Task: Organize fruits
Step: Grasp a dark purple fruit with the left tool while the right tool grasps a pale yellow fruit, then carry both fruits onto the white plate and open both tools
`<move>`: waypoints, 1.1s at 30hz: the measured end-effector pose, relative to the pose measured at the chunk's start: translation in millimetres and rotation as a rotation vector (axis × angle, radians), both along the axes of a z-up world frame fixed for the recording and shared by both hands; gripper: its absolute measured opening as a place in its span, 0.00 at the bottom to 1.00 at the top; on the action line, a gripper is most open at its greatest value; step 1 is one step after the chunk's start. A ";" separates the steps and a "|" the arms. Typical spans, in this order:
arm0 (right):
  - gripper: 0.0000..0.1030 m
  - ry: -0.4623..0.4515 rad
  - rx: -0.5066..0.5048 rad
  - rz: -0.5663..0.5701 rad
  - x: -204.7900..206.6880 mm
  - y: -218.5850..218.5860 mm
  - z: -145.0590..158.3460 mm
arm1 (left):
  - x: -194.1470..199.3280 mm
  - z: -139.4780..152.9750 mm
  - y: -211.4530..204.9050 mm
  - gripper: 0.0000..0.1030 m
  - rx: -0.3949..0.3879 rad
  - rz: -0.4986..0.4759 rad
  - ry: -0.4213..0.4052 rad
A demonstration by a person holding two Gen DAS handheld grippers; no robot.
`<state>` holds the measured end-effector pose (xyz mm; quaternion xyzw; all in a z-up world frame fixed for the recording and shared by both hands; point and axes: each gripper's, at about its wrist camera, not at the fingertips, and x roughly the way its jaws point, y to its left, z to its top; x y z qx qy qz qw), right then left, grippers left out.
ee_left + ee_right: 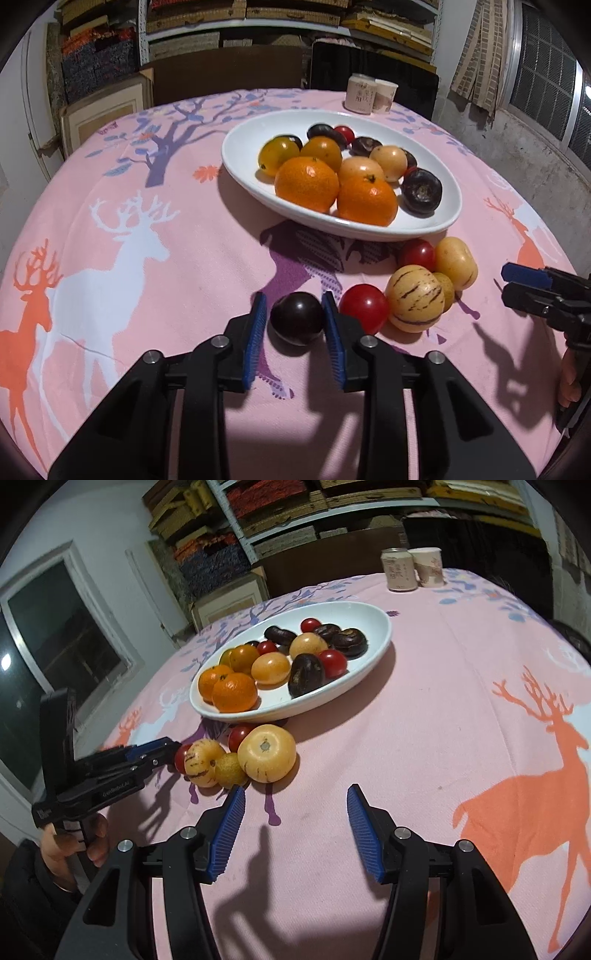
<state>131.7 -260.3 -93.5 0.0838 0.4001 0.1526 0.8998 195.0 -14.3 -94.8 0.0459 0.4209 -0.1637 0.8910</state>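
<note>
At 6 o'clock of white plate [240,155]: dark plum [297,318] between left gripper [295,314] pads, apparently touching both; grip uncertain. Right gripper [295,805]: spread wide, holding nothing.

A glossy white glazed plate [243,162] is seen on a matt printed cloth [184,236]. Smooth, shiny skin is shown by the dark plum [296,318]; the jaws are faced with ribbed blue pads [228,830].

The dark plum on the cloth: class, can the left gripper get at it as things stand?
Probably yes. The dark plum already lies between the left gripper's open fingers; only the red tomato crowds one side.
</note>
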 end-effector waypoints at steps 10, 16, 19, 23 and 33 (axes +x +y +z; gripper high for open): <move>0.56 -0.022 -0.116 0.030 15.2 22.1 15.0 | -1.5 -1.7 -4.2 0.25 -0.007 -0.025 0.006; 0.56 -0.020 -0.151 0.027 19.0 22.0 13.6 | -0.8 2.8 13.6 0.26 -0.135 -0.007 0.050; 0.56 -0.020 -0.180 0.045 24.3 29.4 13.6 | -4.8 10.8 19.9 0.26 -0.144 0.017 0.006; 0.52 0.017 -0.188 0.056 38.8 39.6 7.7 | -8.3 14.1 20.6 0.26 -0.124 0.020 -0.019; 0.42 0.126 -0.023 0.026 54.5 25.1 -6.6 | -9.5 13.8 20.1 0.25 -0.120 0.013 -0.016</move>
